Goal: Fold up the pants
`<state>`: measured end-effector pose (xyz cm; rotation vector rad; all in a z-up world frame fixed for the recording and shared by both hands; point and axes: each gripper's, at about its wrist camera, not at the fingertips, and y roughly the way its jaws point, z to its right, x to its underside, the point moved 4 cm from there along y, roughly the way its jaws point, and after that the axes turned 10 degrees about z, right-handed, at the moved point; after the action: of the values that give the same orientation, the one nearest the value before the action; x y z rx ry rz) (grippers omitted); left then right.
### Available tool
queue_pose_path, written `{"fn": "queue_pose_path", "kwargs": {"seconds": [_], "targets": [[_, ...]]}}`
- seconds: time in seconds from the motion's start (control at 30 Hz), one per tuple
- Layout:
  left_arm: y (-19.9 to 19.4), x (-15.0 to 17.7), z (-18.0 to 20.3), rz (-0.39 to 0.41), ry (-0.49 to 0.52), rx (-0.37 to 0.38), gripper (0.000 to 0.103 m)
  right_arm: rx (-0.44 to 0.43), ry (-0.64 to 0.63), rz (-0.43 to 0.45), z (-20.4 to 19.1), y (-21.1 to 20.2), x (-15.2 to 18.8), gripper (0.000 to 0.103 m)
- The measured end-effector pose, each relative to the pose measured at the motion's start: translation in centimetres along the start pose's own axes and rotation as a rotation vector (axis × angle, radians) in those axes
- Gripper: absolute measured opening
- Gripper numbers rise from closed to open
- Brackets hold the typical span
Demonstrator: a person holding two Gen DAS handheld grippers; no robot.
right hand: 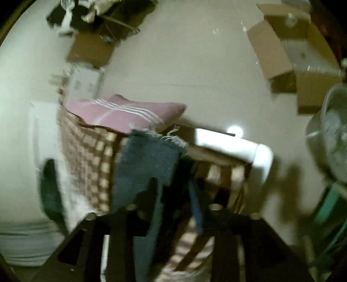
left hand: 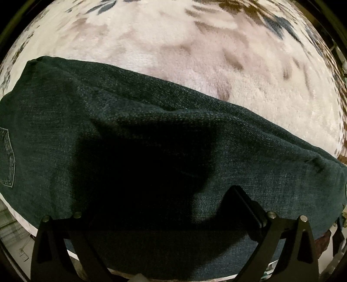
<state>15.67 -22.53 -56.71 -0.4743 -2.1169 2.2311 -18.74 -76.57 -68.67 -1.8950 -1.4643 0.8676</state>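
Observation:
Dark denim pants lie flat across a pale plush blanket; a stitched back pocket shows at the left edge. My left gripper hangs straight above them, jaws wide open, with nothing between its fingers. In the blurred right wrist view, the frayed hem of a pant leg runs up between the fingers of my right gripper. There is a gap between the fingers, and the blur hides whether the pads press on the cloth.
A pink striped pillow lies on a brown checked cover beside a white frame corner. Open cardboard boxes and a dark pile stand on the pale floor. A grey round object is at the right.

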Motion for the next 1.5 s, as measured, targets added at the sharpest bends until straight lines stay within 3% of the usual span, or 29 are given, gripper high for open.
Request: {"fn": "queue_pose_path", "kwargs": {"seconds": [0.1,0.2,0.33,0.53,0.57,0.6,0.63,0.73,0.9,1.07,1.17,1.3,1.5], "targets": [[-0.4,0.4,0.0,0.039,-0.002,-0.005,0.103,-0.091,0.058,-0.067,0.5,1.0,1.7,0.046],[-0.6,0.8,0.0,0.057,0.000,-0.002,0.103,-0.102,0.044,-0.106,0.7,3.0,3.0,0.046],[-0.7,1.3,0.1,0.071,0.001,0.001,0.103,-0.186,0.070,-0.045,0.6,4.3,2.7,0.046],[-1.0,2.2,0.2,0.118,-0.006,-0.005,0.103,-0.257,0.068,-0.025,-1.2,7.5,1.3,0.047],[-1.1,2.3,0.2,0.123,-0.004,-0.006,0.103,-0.261,0.057,-0.020,-1.5,7.6,1.3,0.046],[-1.2,2.4,0.3,0.123,-0.001,-0.006,0.103,-0.246,0.029,-0.008,-1.9,7.7,1.3,0.031],[-1.3,2.5,0.3,0.117,0.002,-0.003,0.103,-0.222,0.001,0.004,-2.2,7.4,1.5,0.009],[-2.4,2.4,0.1,0.102,-0.025,0.042,0.103,-0.190,-0.048,0.049,-3.3,5.6,2.0,0.008],[-7.1,2.4,-1.5,0.161,-0.088,0.121,0.103,-0.206,-0.185,0.112,-8.6,0.1,4.0,0.007],[-11.4,3.2,-6.1,0.203,-0.167,0.168,0.103,-0.251,-0.410,0.131,-17.0,-5.0,9.8,0.007],[-12.7,3.3,-10.6,0.213,-0.229,0.157,0.103,-0.265,-0.559,0.109,-21.4,-6.2,15.7,0.007],[-13.4,3.9,-18.1,0.222,-0.313,0.108,0.103,-0.257,-0.746,0.051,-25.2,-5.0,25.8,0.007],[-12.4,6.4,-27.0,0.199,-0.404,0.023,0.103,-0.189,-1.007,-0.098,-25.0,1.1,43.3,0.007]]}}
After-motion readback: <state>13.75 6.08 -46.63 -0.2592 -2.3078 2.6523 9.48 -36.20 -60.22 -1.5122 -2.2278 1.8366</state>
